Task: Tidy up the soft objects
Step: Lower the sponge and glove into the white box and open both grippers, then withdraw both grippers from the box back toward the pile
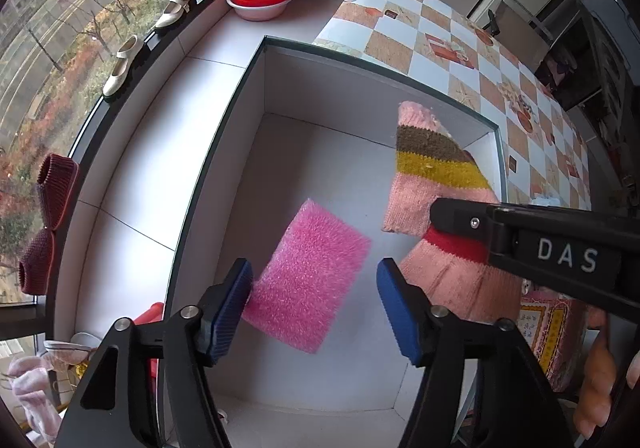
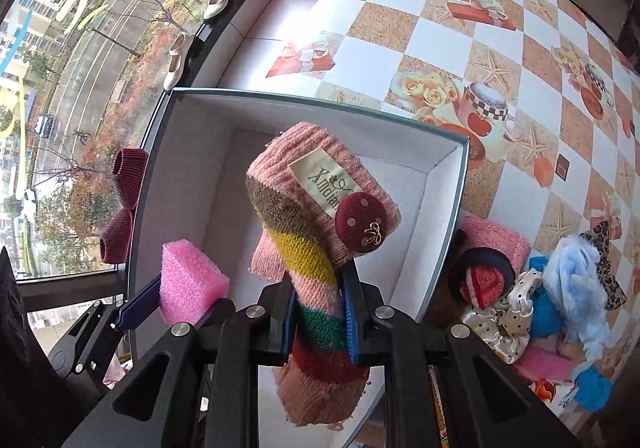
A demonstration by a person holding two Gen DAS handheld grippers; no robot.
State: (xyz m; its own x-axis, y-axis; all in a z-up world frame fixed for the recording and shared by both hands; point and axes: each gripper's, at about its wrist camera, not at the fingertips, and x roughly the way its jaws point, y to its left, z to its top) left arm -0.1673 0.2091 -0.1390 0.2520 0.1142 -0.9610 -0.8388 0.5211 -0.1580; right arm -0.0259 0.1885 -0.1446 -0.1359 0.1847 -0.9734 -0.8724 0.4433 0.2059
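Your right tongs are clenched on a knit scarf, pink with brown, yellow, green and red stripes, a cloth label and a maroon button, which hangs over the white box. Your left tongs stand released; a pink foam sponge sits between them, touching the left pad, above the box floor. More soft things lie on the tabletop, right of the box.
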